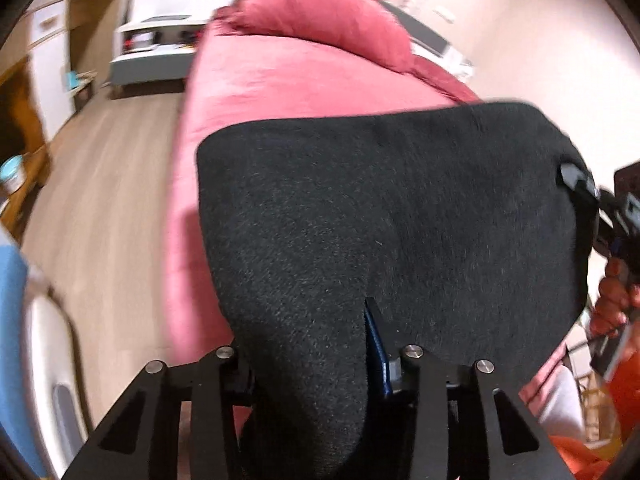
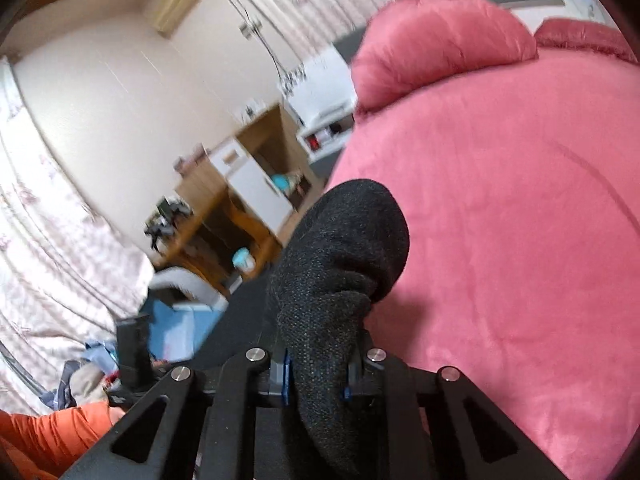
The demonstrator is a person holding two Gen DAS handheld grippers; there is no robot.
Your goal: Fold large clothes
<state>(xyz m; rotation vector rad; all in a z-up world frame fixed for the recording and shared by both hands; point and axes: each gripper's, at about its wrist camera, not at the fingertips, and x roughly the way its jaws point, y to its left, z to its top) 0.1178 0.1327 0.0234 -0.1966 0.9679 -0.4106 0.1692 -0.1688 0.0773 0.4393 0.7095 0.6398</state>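
A large black knit garment [image 1: 384, 216] hangs spread above a pink bed [image 1: 304, 76]. My left gripper [image 1: 320, 364] is shut on its near edge, and the cloth drapes over the fingers. My right gripper [image 1: 580, 184] shows at the right edge of the left wrist view, shut on the garment's far corner. In the right wrist view the right gripper [image 2: 320, 364] is shut on a bunched fold of the black garment [image 2: 340, 264], held above the bed [image 2: 500, 220].
A pink pillow [image 1: 324, 20] lies at the head of the bed. Wooden floor [image 1: 104, 184] runs along the bed's left side. A white bedside unit [image 1: 160, 40] and wooden furniture [image 2: 224, 216] stand against the walls. A person in orange [image 2: 52, 432] stands beside the bed.
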